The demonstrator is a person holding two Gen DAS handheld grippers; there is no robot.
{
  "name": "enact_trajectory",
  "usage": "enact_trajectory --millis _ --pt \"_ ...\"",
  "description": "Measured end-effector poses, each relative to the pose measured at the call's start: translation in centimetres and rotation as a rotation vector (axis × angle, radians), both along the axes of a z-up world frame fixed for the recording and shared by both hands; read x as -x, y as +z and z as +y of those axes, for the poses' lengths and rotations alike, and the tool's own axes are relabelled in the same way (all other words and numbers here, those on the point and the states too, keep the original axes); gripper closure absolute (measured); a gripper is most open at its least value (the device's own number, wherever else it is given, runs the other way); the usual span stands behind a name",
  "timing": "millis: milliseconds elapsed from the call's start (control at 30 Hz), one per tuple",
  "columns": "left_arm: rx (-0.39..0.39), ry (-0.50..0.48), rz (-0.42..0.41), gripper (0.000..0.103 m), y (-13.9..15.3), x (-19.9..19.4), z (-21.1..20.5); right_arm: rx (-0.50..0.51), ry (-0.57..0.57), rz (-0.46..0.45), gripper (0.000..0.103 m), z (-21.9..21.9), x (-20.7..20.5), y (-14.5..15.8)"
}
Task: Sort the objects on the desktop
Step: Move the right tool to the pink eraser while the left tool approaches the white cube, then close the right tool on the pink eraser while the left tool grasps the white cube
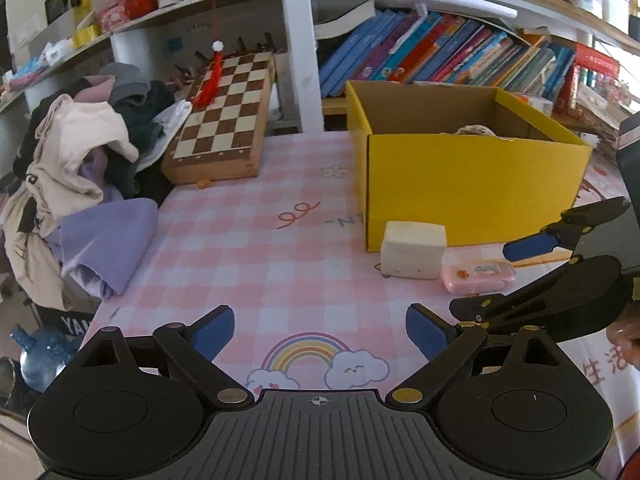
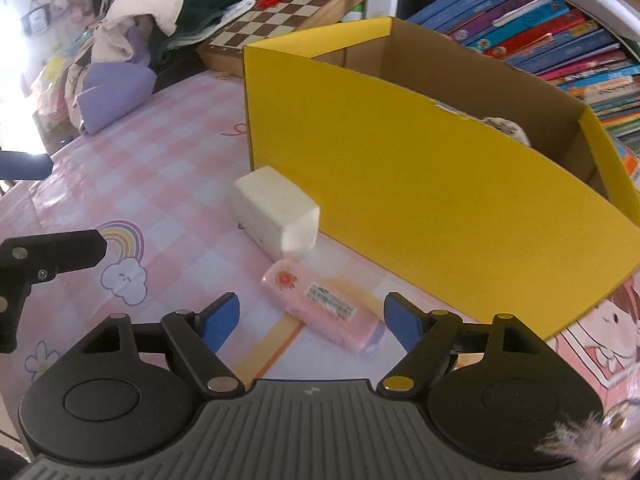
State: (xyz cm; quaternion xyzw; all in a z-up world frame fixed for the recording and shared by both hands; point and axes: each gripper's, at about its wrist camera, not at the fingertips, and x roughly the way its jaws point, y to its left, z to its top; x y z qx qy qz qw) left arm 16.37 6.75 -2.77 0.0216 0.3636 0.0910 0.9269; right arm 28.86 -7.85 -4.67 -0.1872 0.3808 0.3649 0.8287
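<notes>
Two small things lie on the worktop (image 1: 256, 248) at the foot of the yellow cardboard box (image 1: 460, 184): a white block (image 1: 413, 249) just beside the box's near corner, and a flat pink case (image 2: 320, 306) touching or almost touching the block. The right hand-held gripper (image 2: 311, 320) hovers low with its blue pads wide apart, the pink case between them but gripped by neither. The left hand-held gripper (image 1: 320, 334) is likewise spread wide and holds nothing, over a printed rainbow (image 1: 306, 354).

Further back, a folding chessboard (image 1: 224, 116) leans with a red tassel (image 1: 208, 84) hanging across it, and a heap of clothes (image 1: 88, 152) spills over the worktop's left edge, a lilac garment (image 1: 108, 244) foremost. Nothing lies between the right pads and the case; the box wall stands close behind it.

Pink-and-white check with cartoon prints covers the worktop. Behind runs a shelf of leaning books (image 1: 460, 52), with jars and clutter on a higher shelf.

Inside the box only the top of a pale, rounded thing (image 2: 506, 128) shows; what it is cannot be told. A blue water bottle (image 1: 40, 356) is partly cut off at lower left.
</notes>
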Motion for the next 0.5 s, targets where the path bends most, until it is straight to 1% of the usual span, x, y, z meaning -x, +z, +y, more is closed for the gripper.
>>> enact_trajectory --millis 67,133,200,233,267,300,333,500 --pt "-0.004 0.004 0.006 0.008 0.0 -0.2 -0.1 0.01 0.007 -0.002 0.03 0.3 -0.3 -0.3" --pt "-0.008 0.007 0.013 0.008 -0.1 -0.5 -0.1 0.011 0.009 -0.002 0.038 0.5 -0.5 -0.5" --pt "-0.013 0.011 0.019 0.008 -0.1 -0.7 -0.2 -0.004 0.015 0.001 0.039 0.4 -0.7 -0.6" --pt "-0.015 0.012 0.022 0.008 -0.1 -0.9 -0.2 -0.009 0.019 0.001 0.041 0.3 -0.7 -0.6" --pt "-0.019 0.009 0.023 0.008 0.0 -1.1 -0.3 -0.014 0.026 -0.001 0.046 0.3 -0.7 -0.6" --pt "-0.022 0.007 0.025 0.008 0.0 -1.3 -0.4 -0.018 0.04 -0.01 0.06 0.3 -0.7 -0.5" --pt "-0.026 0.004 0.026 0.008 0.1 -1.5 -0.5 -0.02 0.052 -0.017 0.067 0.2 -0.6 -0.5" --pt "-0.036 -0.024 0.026 0.008 -0.1 -2.7 -1.3 -0.025 0.048 -0.002 0.077 -0.7 -0.6 -0.2"
